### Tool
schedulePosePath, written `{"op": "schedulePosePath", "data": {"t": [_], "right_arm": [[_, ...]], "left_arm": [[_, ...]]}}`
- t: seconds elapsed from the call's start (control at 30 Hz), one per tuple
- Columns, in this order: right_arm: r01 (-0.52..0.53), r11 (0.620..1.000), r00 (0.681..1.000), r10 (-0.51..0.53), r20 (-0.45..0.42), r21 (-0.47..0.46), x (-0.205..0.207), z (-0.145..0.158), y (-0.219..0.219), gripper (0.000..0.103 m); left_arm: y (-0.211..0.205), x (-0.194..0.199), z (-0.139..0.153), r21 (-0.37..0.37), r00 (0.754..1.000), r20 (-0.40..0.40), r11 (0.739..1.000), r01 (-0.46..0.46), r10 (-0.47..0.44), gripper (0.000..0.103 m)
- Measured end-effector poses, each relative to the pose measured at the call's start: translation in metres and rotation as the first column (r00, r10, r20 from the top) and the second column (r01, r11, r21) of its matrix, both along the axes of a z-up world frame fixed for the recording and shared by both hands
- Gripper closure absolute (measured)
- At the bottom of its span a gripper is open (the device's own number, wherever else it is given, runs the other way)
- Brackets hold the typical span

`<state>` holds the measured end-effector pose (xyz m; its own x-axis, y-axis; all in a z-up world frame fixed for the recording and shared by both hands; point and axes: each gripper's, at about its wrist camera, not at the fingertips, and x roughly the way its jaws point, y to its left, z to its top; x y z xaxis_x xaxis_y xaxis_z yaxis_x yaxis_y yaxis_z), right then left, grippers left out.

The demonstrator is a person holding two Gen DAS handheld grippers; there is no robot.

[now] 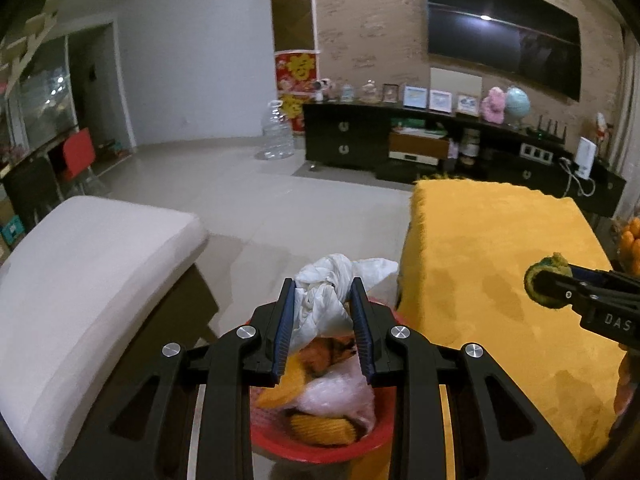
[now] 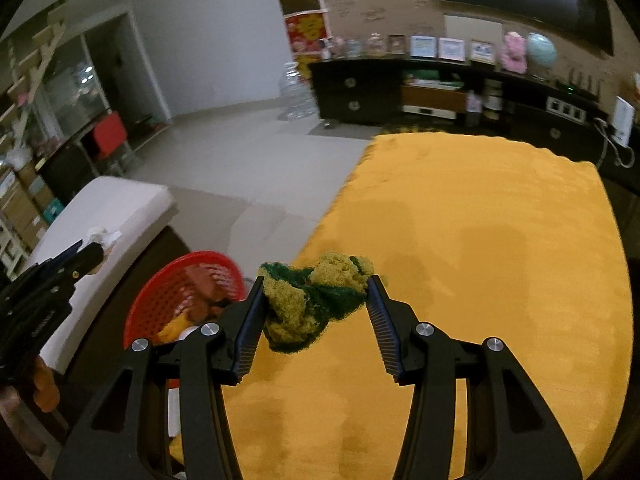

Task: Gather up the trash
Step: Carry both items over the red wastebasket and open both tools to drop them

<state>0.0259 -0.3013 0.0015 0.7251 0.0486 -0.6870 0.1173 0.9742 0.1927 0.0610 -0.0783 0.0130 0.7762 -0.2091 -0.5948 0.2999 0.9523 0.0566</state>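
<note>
Left gripper (image 1: 323, 286) fingers pinch tissue (image 1: 326, 300) above red bin (image 1: 280, 446). Right gripper (image 2: 316, 286) fingers clamp scourer (image 2: 312, 300) over yellow counter (image 2: 480, 240). We centre each over bin, then release.

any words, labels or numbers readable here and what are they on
"DAS": white letters on the black body of the right gripper, cut off at the edge of the left wrist view.
Red and yellow poster on the wall: large characters, too blurred to read.
Framed pictures on the dark cabinet: too small to read.
Left gripper body lettering: blurred, unreadable.
</note>
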Motion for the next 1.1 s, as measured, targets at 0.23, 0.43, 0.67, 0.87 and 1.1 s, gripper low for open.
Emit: {"op": "schedulePosePath", "data": {"t": [0.23, 0.43, 0.67, 0.87, 1.1], "right_arm": [[-0.098, 0.995, 0.995, 0.098, -0.006, 0.000, 0.014, -0.003, 0.040, 0.054], [-0.162, 0.987, 0.986, 0.162, -0.024, 0.004, 0.027, -0.009, 0.070, 0.054], [-0.208, 0.978, 0.977, 0.209, -0.053, 0.017, 0.044, -0.018, 0.092, 0.054], [-0.232, 0.972, 0.969, 0.234, -0.084, 0.039, 0.058, -0.030, 0.103, 0.054], [-0.247, 0.968, 0.960, 0.250, -0.123, 0.040, 0.069, -0.045, 0.115, 0.053]], "left_arm": [[0.028, 0.009, -0.013, 0.008, 0.998, -0.035, 0.999, -0.042, 0.043, 0.077], [0.043, 0.017, -0.022, 0.005, 0.995, -0.069, 0.998, -0.067, 0.067, 0.077], [0.059, 0.028, -0.035, 0.013, 0.988, -0.106, 0.994, -0.107, 0.108, 0.077], [0.064, 0.035, -0.052, 0.030, 0.981, -0.152, 0.993, -0.115, 0.118, 0.077], [0.060, 0.038, -0.063, 0.035, 0.979, -0.177, 0.995, -0.095, 0.099, 0.076]]}}
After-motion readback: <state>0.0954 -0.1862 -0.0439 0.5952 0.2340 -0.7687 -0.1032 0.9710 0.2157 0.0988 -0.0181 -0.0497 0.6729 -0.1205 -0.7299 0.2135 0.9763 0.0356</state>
